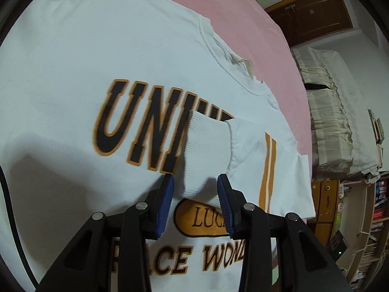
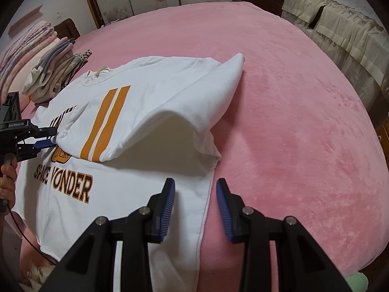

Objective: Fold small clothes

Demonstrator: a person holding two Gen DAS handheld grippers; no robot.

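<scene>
Both gripper (image 1: 195,187) (image 2: 195,189) jaws gape empty over white sweatshirt (image 2: 150,92) on pink bedspread (image 2: 291,121), bookshelves (image 1: 359,219) beyond.

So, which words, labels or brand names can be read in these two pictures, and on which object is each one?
"SPACE WONDER": printed on the white sweatshirt with orange stripes; the W is partly covered.
"UNI": start of its large black print; the rest is hidden by the folded ribbed sleeve cuff.
"LUC": on its orange oval badge, partly hidden.
"GenRobot.AI": on the black left gripper.
Neck label: unreadable.
</scene>
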